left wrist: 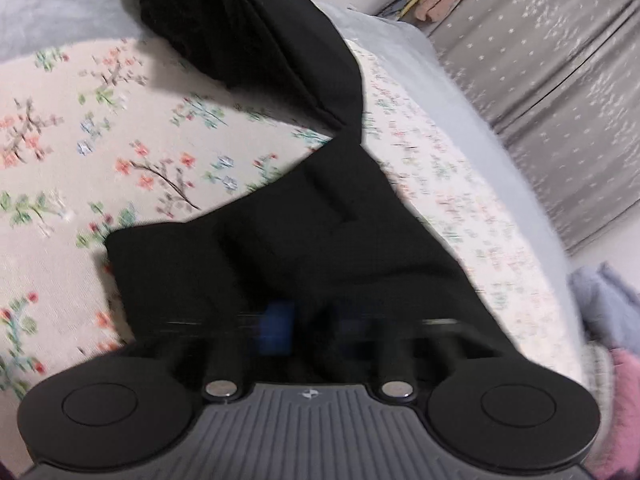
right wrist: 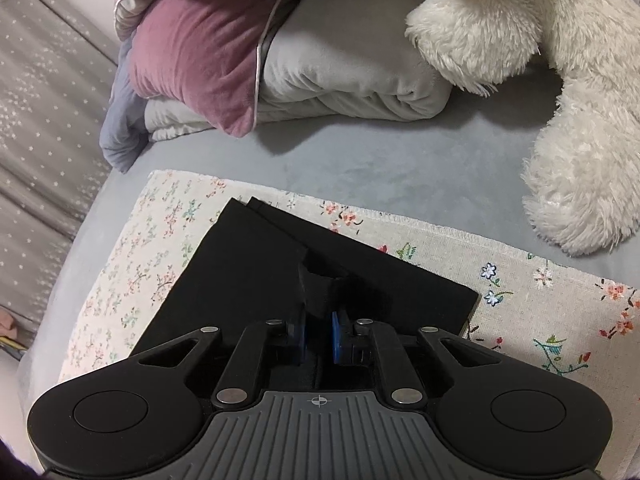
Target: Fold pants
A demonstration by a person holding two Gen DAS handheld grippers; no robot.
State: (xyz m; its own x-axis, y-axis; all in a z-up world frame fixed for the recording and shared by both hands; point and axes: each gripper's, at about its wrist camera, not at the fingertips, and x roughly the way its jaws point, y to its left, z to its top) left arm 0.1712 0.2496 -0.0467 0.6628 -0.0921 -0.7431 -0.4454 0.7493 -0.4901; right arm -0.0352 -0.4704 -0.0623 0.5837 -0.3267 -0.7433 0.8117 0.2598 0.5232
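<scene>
The right gripper (right wrist: pixel 319 334) is seen nearly closed, its blue pads (right wrist: pixel 337 336) set narrow with a pinch of black cloth gathered between them, so a hold on the pants (right wrist: pixel 256 272) is judged likely. The left gripper (left wrist: pixel 316 320) is blurred and lost against the dark fabric; its jaws cannot be read from the picture itself, yet they are taken as fully closed, and whether cloth is caught there cannot be told.

In the right view the pants are laid as a flat, layered panel on the floral cloth (right wrist: pixel 540 280), with squared corners at the far end. In the left view the garment (left wrist: pixel 304 240) is spread over the same cloth (left wrist: pixel 100 140) and is trailed up to a bunched, lifted end (left wrist: pixel 224 12) at the far edge of the bed.

The step in hand is judged to be a fold of the long part over the flat part. It is best done with the right pinch held low as an anchor, so the stacked edges are not dragged askew. The left end should be carried in a smooth arc, kept taut enough that no slack is trapped, and lowered with its edges matched to those of the panel below. The twist near the narrow middle should be smoothed before anything is let go

Beyond the cloth, a pink pillow (right wrist: pixel 192 60), a grey blanket (right wrist: pixel 352 68) and a white plush toy (right wrist: pixel 560 100) are left well apart from the work
</scene>
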